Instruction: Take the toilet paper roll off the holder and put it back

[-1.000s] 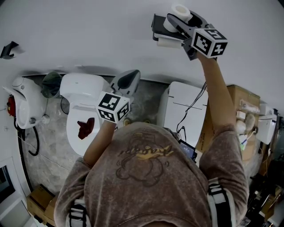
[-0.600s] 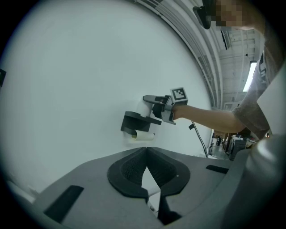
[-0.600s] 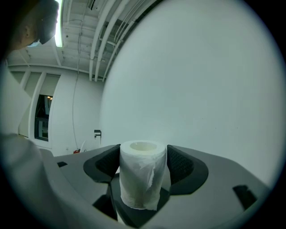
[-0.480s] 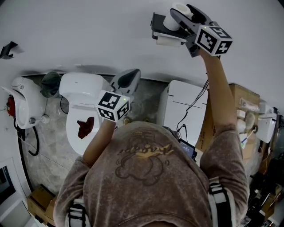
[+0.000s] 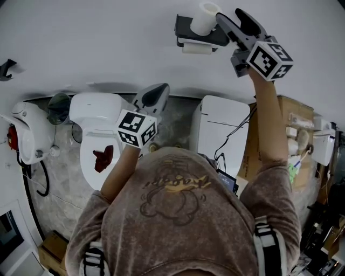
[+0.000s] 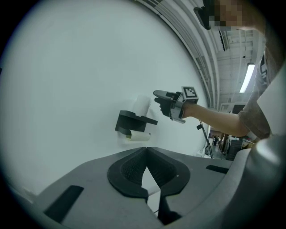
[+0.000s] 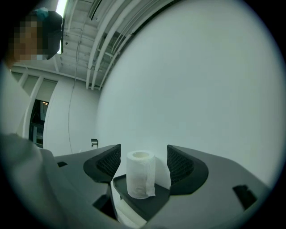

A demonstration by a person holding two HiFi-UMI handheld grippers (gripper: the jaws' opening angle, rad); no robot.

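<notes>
A white toilet paper roll stands upright, long axis vertical, on the flat top of a black wall-mounted holder. It is just ahead of the right tool, whose jaws stand apart and touch nothing. The left tool, jaws together and empty, hangs lower and well away. A second roll under the shelf is partly hidden.

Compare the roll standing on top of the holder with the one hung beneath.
The upper roll stands upright atop the holder, core hole up; the lower roll lies horizontal beneath it. The upper roll looks fatter than the lower roll. Both are white, on the same black holder.
</notes>
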